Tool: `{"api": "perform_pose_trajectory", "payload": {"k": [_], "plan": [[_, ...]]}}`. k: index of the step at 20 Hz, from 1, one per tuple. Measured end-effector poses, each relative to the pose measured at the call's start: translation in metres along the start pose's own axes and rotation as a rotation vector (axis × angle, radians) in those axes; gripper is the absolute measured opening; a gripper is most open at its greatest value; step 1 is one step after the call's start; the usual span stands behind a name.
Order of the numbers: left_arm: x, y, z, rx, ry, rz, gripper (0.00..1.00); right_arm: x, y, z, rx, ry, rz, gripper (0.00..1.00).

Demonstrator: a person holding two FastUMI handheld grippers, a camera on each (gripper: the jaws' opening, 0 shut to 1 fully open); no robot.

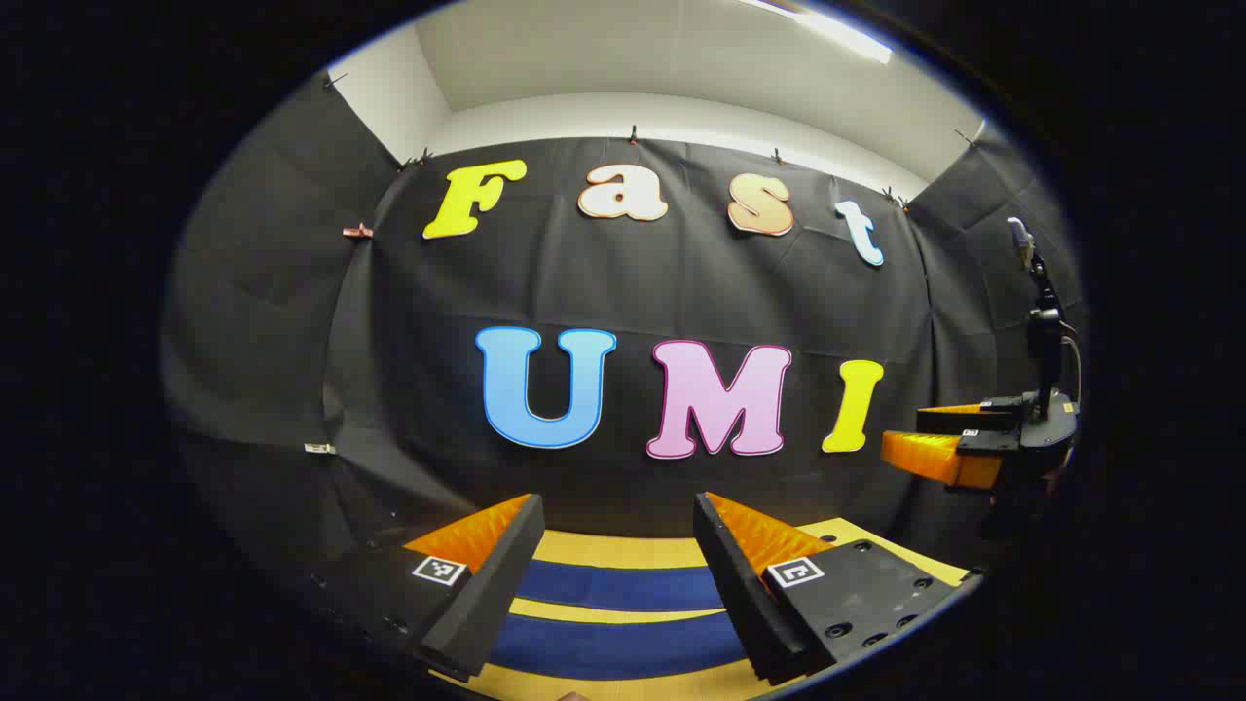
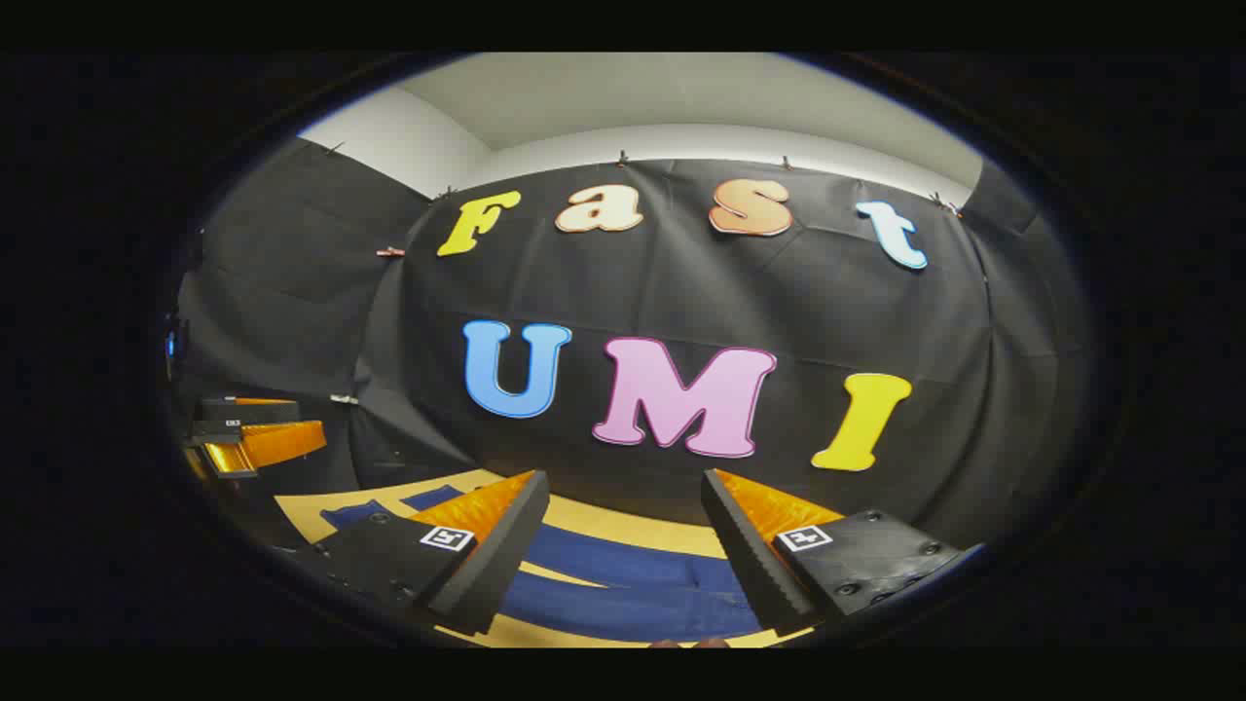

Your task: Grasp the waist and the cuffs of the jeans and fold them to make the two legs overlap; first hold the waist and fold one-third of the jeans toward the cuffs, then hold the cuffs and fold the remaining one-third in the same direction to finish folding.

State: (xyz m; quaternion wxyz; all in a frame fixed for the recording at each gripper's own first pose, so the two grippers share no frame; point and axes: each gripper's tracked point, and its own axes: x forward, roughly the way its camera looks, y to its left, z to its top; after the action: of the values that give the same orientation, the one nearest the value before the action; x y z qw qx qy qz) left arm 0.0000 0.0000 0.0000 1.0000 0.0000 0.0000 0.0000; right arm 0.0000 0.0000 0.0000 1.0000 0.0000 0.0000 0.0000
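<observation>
Dark blue jeans (image 1: 618,623) lie flat on a tan table (image 1: 604,551), their two legs showing as separate blue bands with a strip of table between. My left gripper (image 1: 617,514) hangs open above them, holding nothing. In the right gripper view the jeans (image 2: 633,594) stretch across below my right gripper (image 2: 624,492), which is also open and empty. The right gripper (image 1: 949,443) appears at the far right of the left gripper view, and the left gripper (image 2: 258,433) at the far left of the right gripper view. Both hover clear of the cloth.
Black cloth walls close the booth behind and on both sides, close past the table's far edge (image 2: 623,521). A dark stand (image 1: 1042,321) rises above the right gripper at the right side.
</observation>
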Motion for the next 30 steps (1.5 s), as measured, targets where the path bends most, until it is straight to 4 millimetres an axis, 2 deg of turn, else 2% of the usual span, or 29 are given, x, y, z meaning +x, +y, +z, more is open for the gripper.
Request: {"api": "perform_pose_trajectory", "payload": {"k": [6, 12, 17, 22, 26, 30], "plan": [[0.003, 0.032, -0.007, -0.005, 0.035, 0.002, 0.96, -0.024, -0.043, -0.012, 0.0, 0.042, -0.139, 0.95], [0.014, 0.037, -0.009, 0.0, 0.036, -0.043, 0.96, -0.039, -0.064, -0.01, -0.019, 0.053, -0.228, 0.97], [0.013, 0.037, -0.01, 0.032, 0.037, -0.134, 0.96, -0.049, -0.074, -0.006, -0.072, 0.054, -0.236, 0.97], [0.01, 0.055, -0.038, 0.076, 0.137, -0.252, 0.96, -0.047, -0.098, -0.028, -0.114, 0.123, -0.216, 0.95], [0.009, 0.081, -0.074, 0.11, 0.246, -0.327, 0.96, -0.043, -0.12, -0.051, -0.144, 0.202, -0.207, 0.95], [0.007, 0.113, -0.118, 0.149, 0.4, -0.398, 0.96, -0.037, -0.121, -0.087, -0.152, 0.304, -0.14, 0.95]]}}
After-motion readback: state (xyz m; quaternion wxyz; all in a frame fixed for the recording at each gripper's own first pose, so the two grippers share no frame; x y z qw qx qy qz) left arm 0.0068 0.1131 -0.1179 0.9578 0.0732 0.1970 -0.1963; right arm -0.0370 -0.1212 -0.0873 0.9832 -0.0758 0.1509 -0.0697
